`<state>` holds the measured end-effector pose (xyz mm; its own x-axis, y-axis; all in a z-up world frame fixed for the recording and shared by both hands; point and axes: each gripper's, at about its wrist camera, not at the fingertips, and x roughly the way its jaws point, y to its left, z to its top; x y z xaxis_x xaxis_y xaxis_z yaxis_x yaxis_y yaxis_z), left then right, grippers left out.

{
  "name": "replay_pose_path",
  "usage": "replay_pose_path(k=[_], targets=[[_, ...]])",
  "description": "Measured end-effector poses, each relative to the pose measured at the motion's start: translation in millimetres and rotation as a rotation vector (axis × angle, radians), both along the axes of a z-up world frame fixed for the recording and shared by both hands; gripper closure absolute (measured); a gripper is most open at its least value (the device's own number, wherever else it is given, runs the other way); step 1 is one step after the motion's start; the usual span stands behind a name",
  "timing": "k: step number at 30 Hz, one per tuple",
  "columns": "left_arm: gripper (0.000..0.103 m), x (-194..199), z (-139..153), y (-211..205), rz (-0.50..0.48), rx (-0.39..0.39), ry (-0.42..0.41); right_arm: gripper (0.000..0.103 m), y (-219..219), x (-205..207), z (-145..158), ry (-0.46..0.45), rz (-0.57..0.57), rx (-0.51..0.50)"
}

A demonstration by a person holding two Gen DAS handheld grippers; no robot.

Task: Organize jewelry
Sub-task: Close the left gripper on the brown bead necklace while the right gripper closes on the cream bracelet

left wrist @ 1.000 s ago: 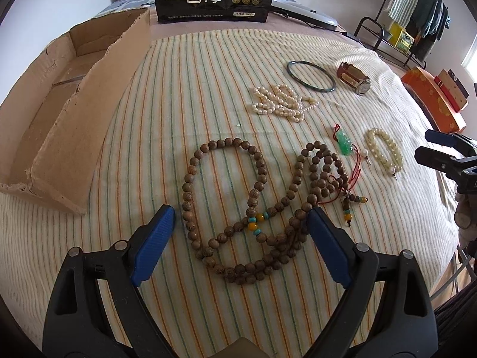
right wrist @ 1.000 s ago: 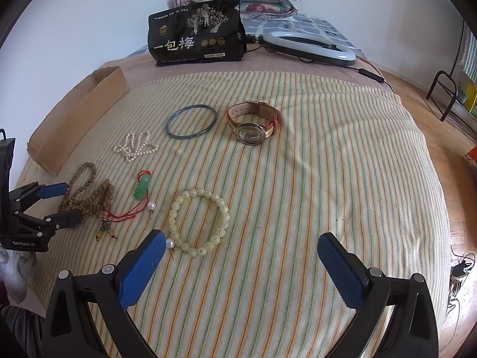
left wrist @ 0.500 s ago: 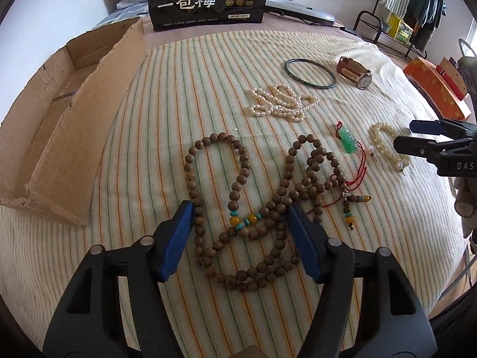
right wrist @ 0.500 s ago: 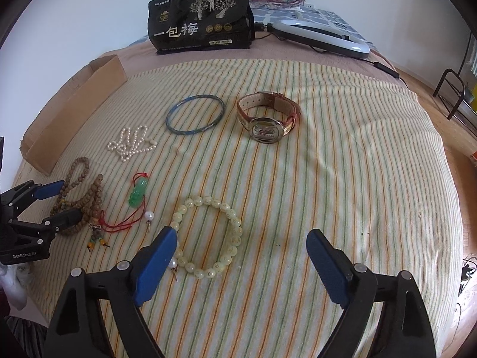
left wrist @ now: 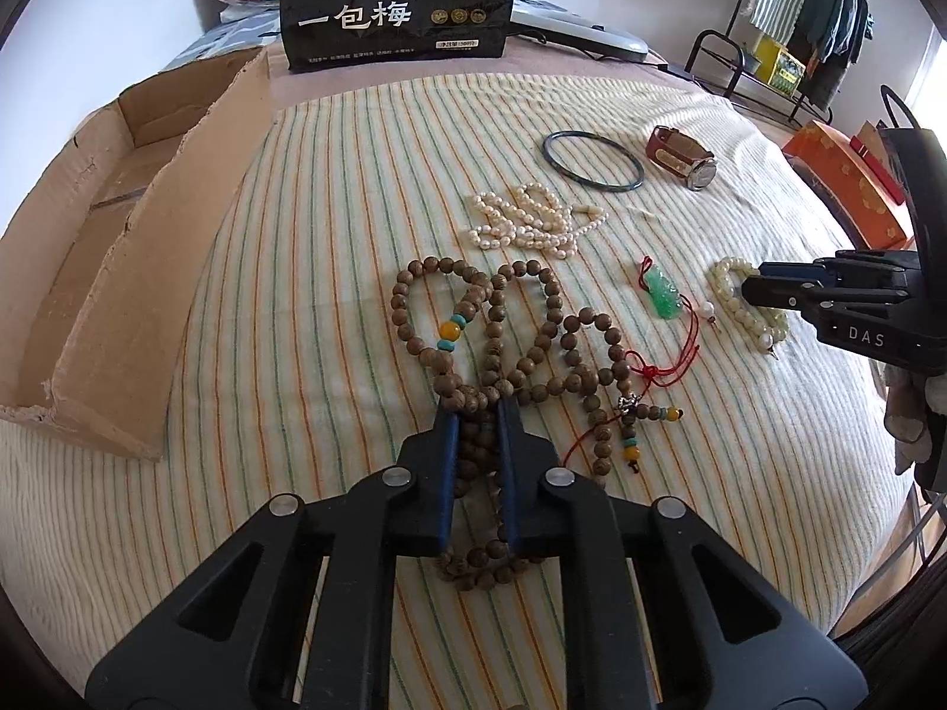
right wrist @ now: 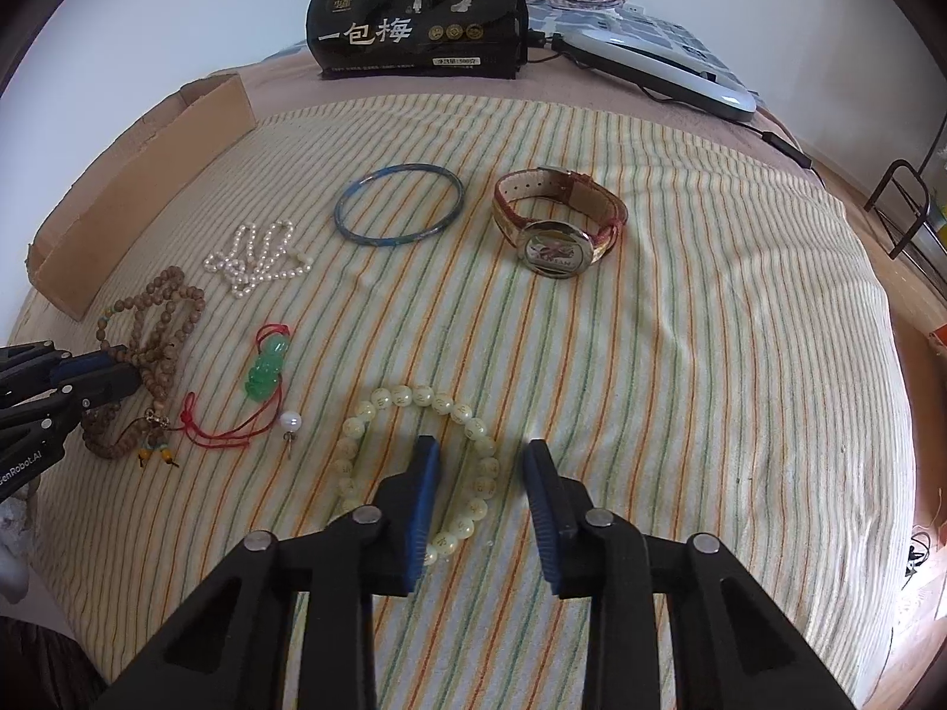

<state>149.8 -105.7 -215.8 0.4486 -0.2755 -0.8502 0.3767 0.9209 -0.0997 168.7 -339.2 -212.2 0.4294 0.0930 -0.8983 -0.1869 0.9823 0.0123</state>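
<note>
A long brown wooden bead necklace (left wrist: 521,349) lies bunched on the striped cloth. My left gripper (left wrist: 477,408) is shut on its near strands; it also shows in the right wrist view (right wrist: 127,376). A pale green bead bracelet (right wrist: 414,461) lies flat. My right gripper (right wrist: 482,452) is partly closed, its jaws still apart, straddling the bracelet's right side. A jade pendant on red cord (right wrist: 266,370), a pearl necklace (left wrist: 527,219), a blue bangle (right wrist: 399,210) and a brown-strap watch (right wrist: 556,225) lie farther off.
An open cardboard box (left wrist: 100,236) lies at the left edge of the cloth. A black bag with white characters (left wrist: 396,6) stands at the back, a grey ring light (right wrist: 657,68) beside it. An orange box (left wrist: 846,177) is at far right.
My left gripper has closed onto the wooden beads and bunched them together. My right gripper has moved forward over the pale bracelet and narrowed its jaws.
</note>
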Motion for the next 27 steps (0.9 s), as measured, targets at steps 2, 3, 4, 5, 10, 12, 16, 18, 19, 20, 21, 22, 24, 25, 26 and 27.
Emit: replay_pose_path(k=[2, 3, 4, 5, 10, 12, 16, 18, 19, 20, 21, 22, 24, 25, 26, 27], targets=[[0.093, -1, 1, 2, 0.005, -0.019, 0.001, 0.091, 2, -2, 1, -0.003, 0.005, -0.002], [0.093, -1, 1, 4, 0.01, -0.032, 0.003, 0.096, 2, -3, 1, -0.005, 0.005, -0.001], [0.093, -1, 2, 5, 0.014, -0.045, 0.004, 0.096, 1, -3, 1, -0.006, 0.002, 0.005], [0.093, -2, 3, 7, 0.018, -0.056, 0.002, 0.096, 0, -4, 1, -0.008, -0.001, 0.014], [0.093, -4, 8, 11, 0.021, -0.087, -0.012, 0.097, -3, -5, 2, -0.012, -0.009, 0.032], [0.093, -4, 7, 11, 0.026, -0.075, -0.012, 0.097, -3, -5, 2, -0.012, -0.01, 0.032], [0.078, 1, 2, 14, 0.05, -0.107, 0.054, 0.097, -2, -5, 2, -0.015, 0.001, 0.027], [0.049, 1, 4, 15, 0.044, -0.146, 0.066, 0.097, -1, -6, 2, -0.017, 0.005, 0.023], [0.043, 0, 6, 15, 0.048, -0.154, 0.056, 0.097, -1, -6, 1, -0.017, 0.005, 0.021], [0.043, -1, 7, 14, 0.048, -0.157, 0.052, 0.097, -1, -6, 1, -0.018, 0.006, 0.02], [0.043, -1, 7, 12, 0.042, -0.16, 0.058, 0.097, 0, -6, 1, -0.018, 0.006, 0.019], [0.043, 0, 6, 9, 0.04, -0.159, 0.063, 0.097, 0, -6, 1, -0.019, 0.005, 0.019], [0.043, 4, 3, 6, 0.05, -0.147, 0.07, 0.097, 0, -6, 1, -0.018, 0.007, 0.019], [0.043, 6, 3, 4, 0.055, -0.144, 0.072, 0.097, 0, -6, 1, -0.018, 0.008, 0.018], [0.043, 8, 2, 2, 0.061, -0.139, 0.076, 0.097, 0, -6, 1, -0.018, 0.008, 0.019], [0.043, 10, 2, 1, 0.069, -0.133, 0.073, 0.097, -1, -6, 1, -0.018, 0.009, 0.02]])
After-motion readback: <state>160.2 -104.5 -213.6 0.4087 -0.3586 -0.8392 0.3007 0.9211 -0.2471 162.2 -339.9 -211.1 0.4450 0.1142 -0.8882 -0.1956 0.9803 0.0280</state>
